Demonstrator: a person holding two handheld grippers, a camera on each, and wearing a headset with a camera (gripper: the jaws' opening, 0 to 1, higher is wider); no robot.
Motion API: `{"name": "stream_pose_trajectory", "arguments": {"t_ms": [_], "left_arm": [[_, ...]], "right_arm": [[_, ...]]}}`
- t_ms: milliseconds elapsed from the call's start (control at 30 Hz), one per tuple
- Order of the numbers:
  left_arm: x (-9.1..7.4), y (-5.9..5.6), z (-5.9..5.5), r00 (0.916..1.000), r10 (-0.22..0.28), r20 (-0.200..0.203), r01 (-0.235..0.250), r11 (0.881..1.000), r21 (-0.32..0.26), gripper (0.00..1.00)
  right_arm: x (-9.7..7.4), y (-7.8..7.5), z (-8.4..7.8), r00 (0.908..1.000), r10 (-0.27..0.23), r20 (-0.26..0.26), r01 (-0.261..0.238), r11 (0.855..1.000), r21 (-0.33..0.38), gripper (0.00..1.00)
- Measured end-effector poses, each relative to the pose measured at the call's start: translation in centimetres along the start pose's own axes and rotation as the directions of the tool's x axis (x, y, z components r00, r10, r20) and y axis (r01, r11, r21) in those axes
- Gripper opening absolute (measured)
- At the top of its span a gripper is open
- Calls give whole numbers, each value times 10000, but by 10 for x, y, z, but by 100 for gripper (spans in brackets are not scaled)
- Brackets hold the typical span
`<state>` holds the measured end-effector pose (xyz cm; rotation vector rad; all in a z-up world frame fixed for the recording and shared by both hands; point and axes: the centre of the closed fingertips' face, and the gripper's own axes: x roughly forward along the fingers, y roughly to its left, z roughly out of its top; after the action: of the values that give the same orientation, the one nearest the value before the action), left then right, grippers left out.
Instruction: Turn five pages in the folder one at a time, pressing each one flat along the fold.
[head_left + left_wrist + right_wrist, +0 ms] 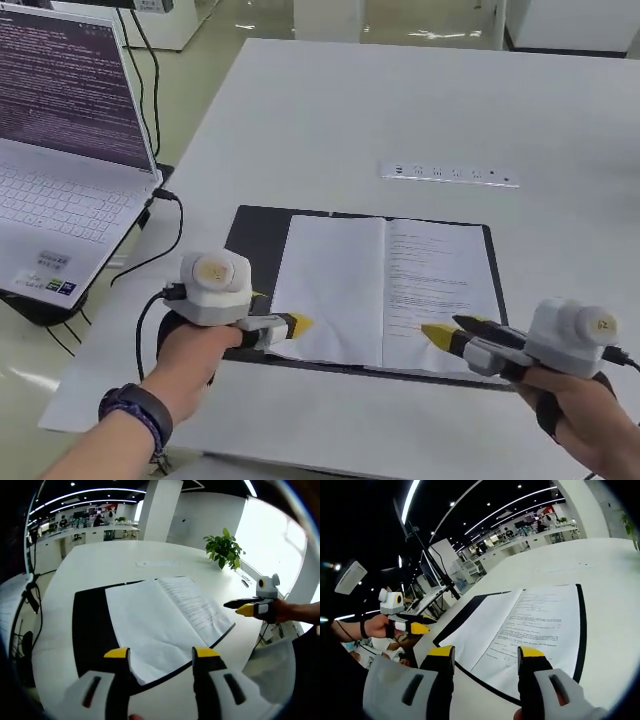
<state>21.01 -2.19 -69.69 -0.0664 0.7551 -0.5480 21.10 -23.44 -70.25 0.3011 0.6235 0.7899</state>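
**Desk:** What's on the head view?

**Me:** I see the open black folder [256, 236] lying flat on the white table [400, 100], between my two tools. My left gripper [298, 324] sits at the near edge of the blank white left page [330, 280], tips pointing across it. My right gripper [445, 330] hangs over the near corner of the printed right page [440, 270], tips pointing back toward the left one. Ahead of both, past the folder, lies a long white power strip [450, 174]. Off the left gripper's outer side stands an open white laptop [60, 170].

**Desk:** And the left gripper view?

**Me:** My yellow-tipped jaws stand wide apart and grip nothing. The near corner of the blank page shows in the gap between them, and the folder's black cover runs ahead on the left. I cannot tell whether the tips touch the paper. Off to the right, beyond the printed page, a hand holds the right gripper [244, 607] above the table's edge. A green potted plant [225, 550] stands further off behind it.

**Desk:** Right gripper view?

**Me:** It's the same here: the jaws are spread wide and hold nothing. The printed page lies straight ahead, with its near edge showing in the gap. The folder's black border runs along the page's right side. Off to the left, past the blank page, I see the left gripper [415, 626] in a hand, tips pointing my way.
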Motion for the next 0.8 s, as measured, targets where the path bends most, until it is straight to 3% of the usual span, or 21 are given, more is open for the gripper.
{"name": "stream_pose_trajectory", "arguments": {"t_ms": [333,500,800], "left_arm": [[-20,-2,22,9981,-30,607,13,9996,283,54],[-29,-1,27,9973,45,735,-75,9991,407,56],[-51,-2,29,9941,280,1046,-342,9977,580,60]], "right_arm": [[-32,-11,3,9971,-759,-108,751,9951,-645,59],[-48,-15,8,9952,-978,-75,967,9910,-926,63],[-78,-18,23,9874,-1504,493,1555,9802,-1226,66]]}}
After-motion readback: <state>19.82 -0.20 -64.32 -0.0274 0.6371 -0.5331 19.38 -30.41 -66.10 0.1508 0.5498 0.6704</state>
